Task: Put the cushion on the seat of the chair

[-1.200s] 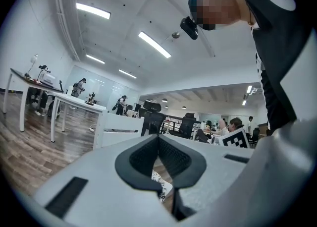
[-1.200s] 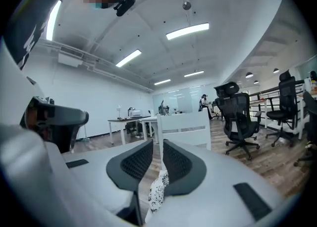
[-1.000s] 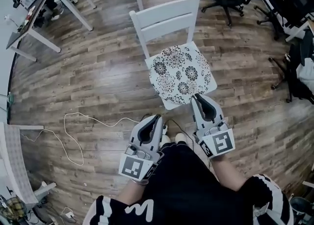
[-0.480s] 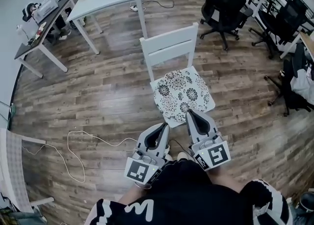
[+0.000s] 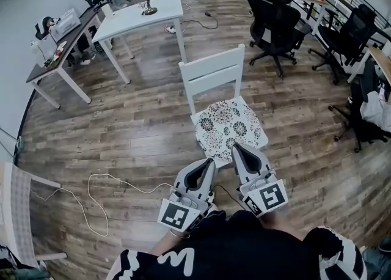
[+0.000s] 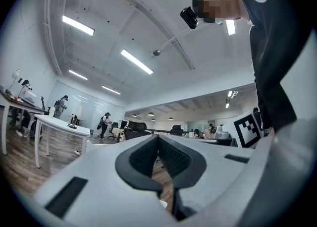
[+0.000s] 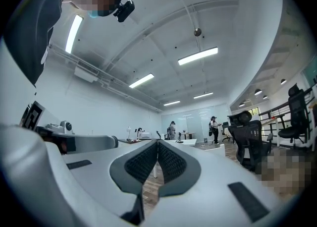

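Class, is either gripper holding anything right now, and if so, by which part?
Nothing is held. The left gripper and the right gripper are both shut and empty. The cushion lies on the chair seat, between neither's jaws.

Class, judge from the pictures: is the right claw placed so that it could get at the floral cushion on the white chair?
Probably yes. The right claw points at the near edge of the cushion, and nothing stands between them. Its jaws are together, so they would have to open first.
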### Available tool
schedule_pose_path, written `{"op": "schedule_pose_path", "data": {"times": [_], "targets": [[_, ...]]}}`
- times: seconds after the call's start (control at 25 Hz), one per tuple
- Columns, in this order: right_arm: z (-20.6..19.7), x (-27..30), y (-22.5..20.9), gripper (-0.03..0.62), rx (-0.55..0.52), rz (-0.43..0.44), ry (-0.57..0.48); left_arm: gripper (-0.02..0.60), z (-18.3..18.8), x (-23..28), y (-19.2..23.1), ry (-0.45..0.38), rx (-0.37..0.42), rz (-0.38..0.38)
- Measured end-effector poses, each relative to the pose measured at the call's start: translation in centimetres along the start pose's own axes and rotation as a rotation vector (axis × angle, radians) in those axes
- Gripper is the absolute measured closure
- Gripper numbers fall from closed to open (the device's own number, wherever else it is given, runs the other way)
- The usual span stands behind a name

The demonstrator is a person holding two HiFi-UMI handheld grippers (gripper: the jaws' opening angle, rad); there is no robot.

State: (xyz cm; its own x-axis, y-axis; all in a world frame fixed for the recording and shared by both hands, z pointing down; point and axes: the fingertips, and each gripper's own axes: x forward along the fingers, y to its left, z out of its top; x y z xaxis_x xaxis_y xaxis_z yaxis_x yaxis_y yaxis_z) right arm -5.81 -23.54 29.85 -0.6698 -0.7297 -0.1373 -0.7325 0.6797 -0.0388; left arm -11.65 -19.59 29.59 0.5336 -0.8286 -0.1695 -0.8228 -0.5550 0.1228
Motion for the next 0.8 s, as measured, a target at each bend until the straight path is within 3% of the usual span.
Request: {"op": "schedule_pose_path", "data": {"times": [0.24,0.8], "targets": [[2.2,-3.7,0.5,0.572,-0.027,0.014,-0.025,0.575,0.4,-1.2,-4.1,-0.008,0.004,0.002],[1.6,-19.3,4.0,0.572,-0.007,0.065,0.016,0.575,-2.4,-7.2,-17.8,0.007,-0.035,0.032]]}}
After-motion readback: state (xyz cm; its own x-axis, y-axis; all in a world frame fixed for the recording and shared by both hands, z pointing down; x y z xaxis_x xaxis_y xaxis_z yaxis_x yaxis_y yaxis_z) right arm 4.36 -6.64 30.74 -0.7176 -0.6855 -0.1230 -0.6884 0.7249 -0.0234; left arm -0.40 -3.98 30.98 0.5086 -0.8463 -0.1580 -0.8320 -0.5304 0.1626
